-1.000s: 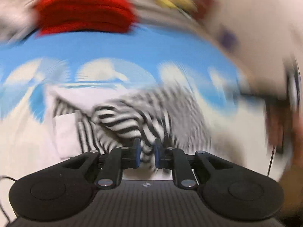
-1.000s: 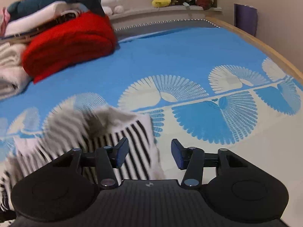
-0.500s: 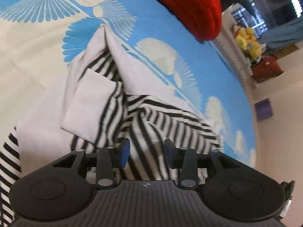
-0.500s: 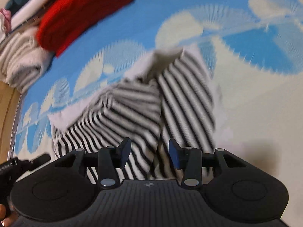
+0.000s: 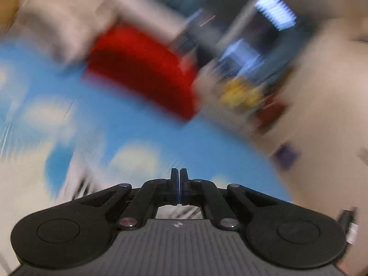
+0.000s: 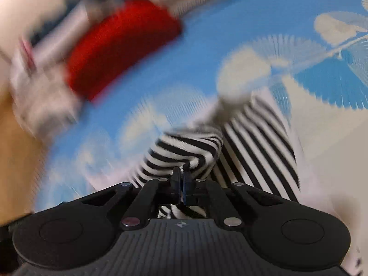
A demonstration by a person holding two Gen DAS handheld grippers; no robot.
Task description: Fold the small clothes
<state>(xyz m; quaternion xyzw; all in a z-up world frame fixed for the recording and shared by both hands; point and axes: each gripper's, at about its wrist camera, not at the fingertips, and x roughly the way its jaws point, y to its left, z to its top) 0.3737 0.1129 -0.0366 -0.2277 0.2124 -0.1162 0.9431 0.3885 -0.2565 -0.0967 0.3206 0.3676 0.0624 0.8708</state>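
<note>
A black-and-white striped garment (image 6: 253,142) lies crumpled on the blue and cream patterned bedspread (image 6: 207,53). My right gripper (image 6: 183,174) is shut on a bunched fold of the striped garment and lifts it off the bed. My left gripper (image 5: 179,179) is shut with its fingers pressed together. Below and behind its fingers a blurred bit of the striped cloth (image 5: 177,212) shows. I cannot tell whether the left gripper pinches any cloth. Both views are smeared by motion.
A folded red blanket (image 5: 147,69) lies at the far side of the bed; it also shows in the right wrist view (image 6: 119,43). Pale folded linen (image 6: 39,85) is stacked beside it. Yellow plush toys (image 5: 241,96) sit by the window. A wooden bed edge (image 6: 13,161) is at left.
Both grippers were open over the striped garment half a second ago and have shut. The right one now lifts a fold of it. Both views swing fast.
</note>
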